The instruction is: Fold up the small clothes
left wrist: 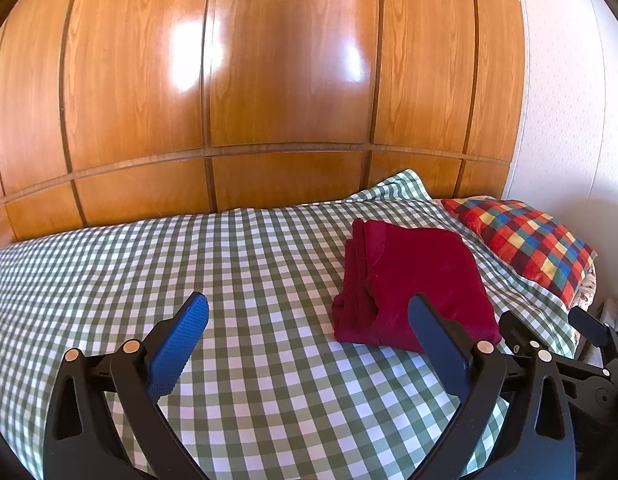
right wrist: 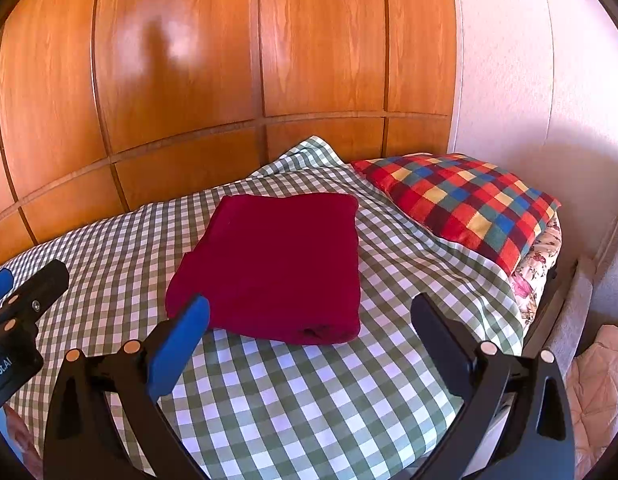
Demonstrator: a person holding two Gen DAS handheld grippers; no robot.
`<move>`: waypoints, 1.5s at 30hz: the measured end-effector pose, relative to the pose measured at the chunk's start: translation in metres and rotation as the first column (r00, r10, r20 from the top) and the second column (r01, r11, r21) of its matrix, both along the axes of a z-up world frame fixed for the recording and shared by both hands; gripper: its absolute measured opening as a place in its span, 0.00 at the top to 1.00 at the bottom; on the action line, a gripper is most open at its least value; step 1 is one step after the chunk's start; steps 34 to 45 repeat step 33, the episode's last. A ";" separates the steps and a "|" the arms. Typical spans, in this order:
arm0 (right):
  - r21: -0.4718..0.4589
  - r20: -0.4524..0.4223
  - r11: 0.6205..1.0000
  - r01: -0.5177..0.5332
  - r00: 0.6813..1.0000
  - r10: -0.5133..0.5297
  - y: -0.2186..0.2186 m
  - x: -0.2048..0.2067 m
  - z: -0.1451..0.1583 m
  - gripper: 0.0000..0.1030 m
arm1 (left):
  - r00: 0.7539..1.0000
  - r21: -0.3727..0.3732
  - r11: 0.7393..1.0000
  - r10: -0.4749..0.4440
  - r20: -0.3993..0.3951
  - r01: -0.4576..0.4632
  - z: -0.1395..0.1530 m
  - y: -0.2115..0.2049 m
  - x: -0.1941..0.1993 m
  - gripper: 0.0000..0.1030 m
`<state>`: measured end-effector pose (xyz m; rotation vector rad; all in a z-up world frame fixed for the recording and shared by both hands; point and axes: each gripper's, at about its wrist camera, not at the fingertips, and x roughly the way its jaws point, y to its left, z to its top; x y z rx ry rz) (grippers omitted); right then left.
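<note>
A dark red cloth folded into a thick square [right wrist: 277,264] lies flat on the green and white checked bed cover [right wrist: 301,408]. Nothing is holding it.

The left black gripper with blue finger pads [left wrist: 309,312] hangs over the cover with its fingers spread wide and nothing between them. The red cloth sits just ahead of its right finger, so that finger hides the near corner of the cloth. Ahead and to the left of this gripper there is a big stretch of bare checked cover, all the way to the shiny brown wooden wall panels [left wrist: 269,80].

The right black gripper with blue finger pads [right wrist: 309,312] is also spread wide and empty. The red cloth lies straight ahead of it, closer to its left finger. The near edge of the cloth shows the folded layers. Some bare cover lies between the two fingers.

Past the cloth, ahead and to the right, a red, blue and yellow checked pillow [right wrist: 465,200] rests at the cover's edge near the pale wall [right wrist: 509,80]. Cloth and pillow are apart.
</note>
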<state>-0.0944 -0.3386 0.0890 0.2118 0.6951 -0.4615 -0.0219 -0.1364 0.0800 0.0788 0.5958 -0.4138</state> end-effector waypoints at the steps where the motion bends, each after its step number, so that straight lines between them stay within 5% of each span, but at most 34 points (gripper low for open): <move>1: 0.001 -0.001 1.000 -0.002 1.000 0.002 -0.001 0.001 0.000 0.02 | 1.000 0.000 1.000 0.000 0.001 0.000 0.000 0.000 0.000 0.04; 24: 0.031 -0.039 0.999 -0.025 0.999 0.026 -0.014 0.012 -0.019 0.02 | 1.000 0.028 1.000 -0.005 -0.009 0.006 -0.008 -0.001 0.005 0.05; 29: 0.067 -0.053 0.996 0.064 0.997 -0.060 -0.060 0.018 -0.027 0.02 | 0.994 0.046 0.998 0.042 -0.103 -0.037 -0.029 0.007 0.023 0.04; 33: 0.095 -0.147 0.972 0.213 0.969 -0.198 -0.131 0.039 -0.058 0.02 | 0.986 0.065 0.994 0.098 -0.137 -0.090 -0.045 0.019 0.033 0.04; 45: 0.095 -0.147 0.972 0.213 0.969 -0.198 -0.131 0.039 -0.058 0.02 | 0.986 0.065 0.994 0.098 -0.137 -0.090 -0.045 0.019 0.033 0.04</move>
